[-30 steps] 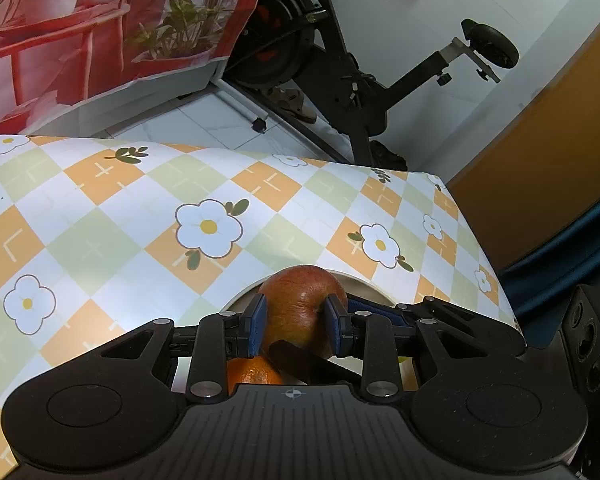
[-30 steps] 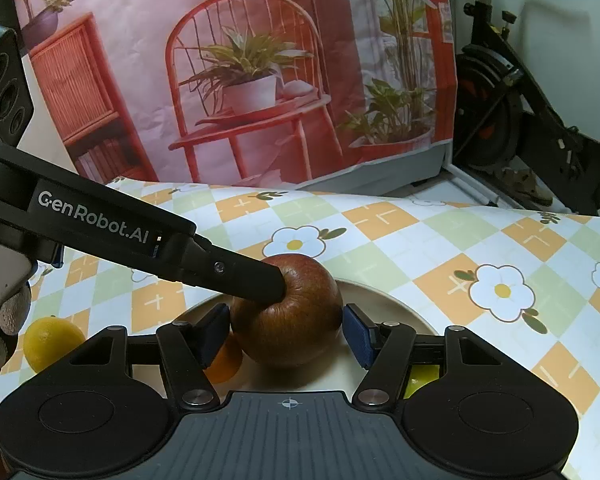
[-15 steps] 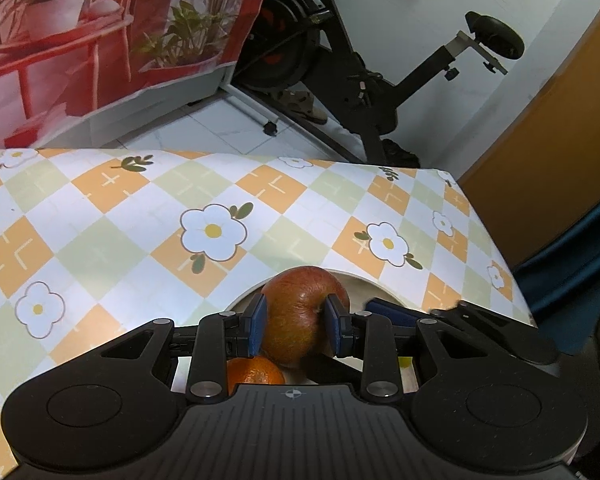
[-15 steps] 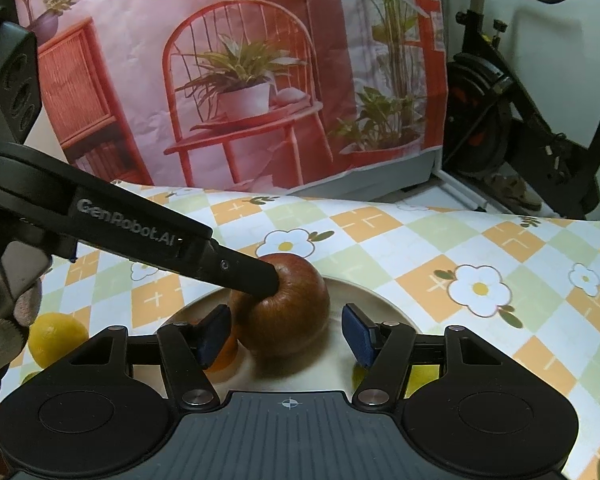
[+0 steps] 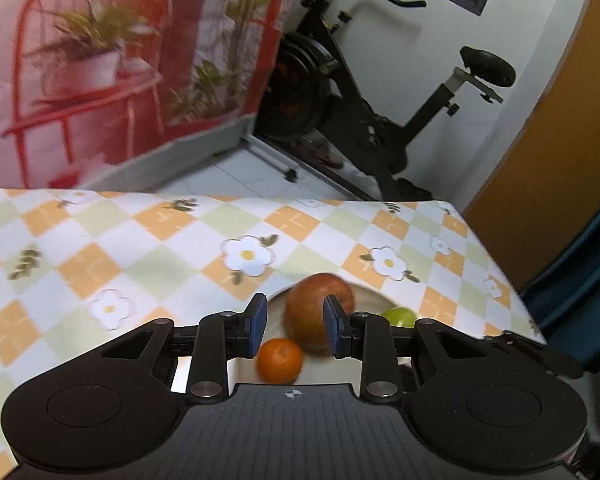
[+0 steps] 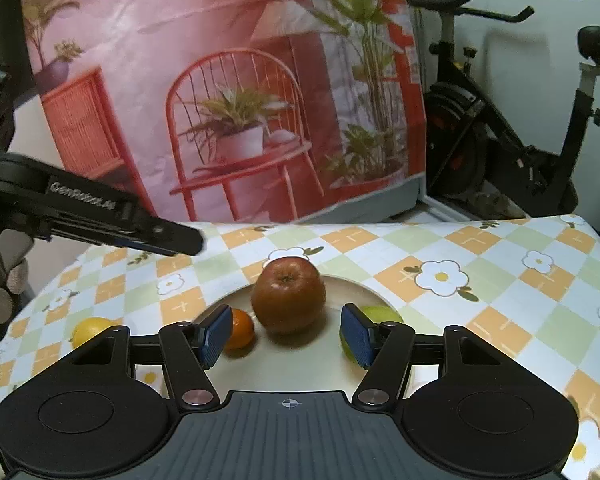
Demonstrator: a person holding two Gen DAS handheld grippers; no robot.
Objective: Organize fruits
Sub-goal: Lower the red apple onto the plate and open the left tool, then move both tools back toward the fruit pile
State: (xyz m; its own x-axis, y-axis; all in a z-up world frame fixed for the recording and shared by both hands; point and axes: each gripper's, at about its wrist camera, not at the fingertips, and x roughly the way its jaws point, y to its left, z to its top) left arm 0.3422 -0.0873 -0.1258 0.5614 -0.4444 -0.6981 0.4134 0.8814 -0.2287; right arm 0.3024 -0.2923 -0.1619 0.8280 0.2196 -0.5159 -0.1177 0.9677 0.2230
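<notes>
The red apple (image 6: 288, 294) sits upright, stem up, in the middle of a pale plate (image 6: 300, 364), touched by neither tong. A small orange (image 6: 240, 334) lies just beside it on one side and a green fruit (image 6: 380, 314) on the other, partly hidden by a blue pad. A lemon (image 6: 88, 328) rests off the plate on the checked flower tablecloth (image 6: 500, 280). The right gripper (image 6: 288, 336) hangs near the apple, jaws spread and empty. The left gripper (image 6: 192, 240) is raised clear of the fruit, its jaws narrowly apart with nothing between them.
</notes>
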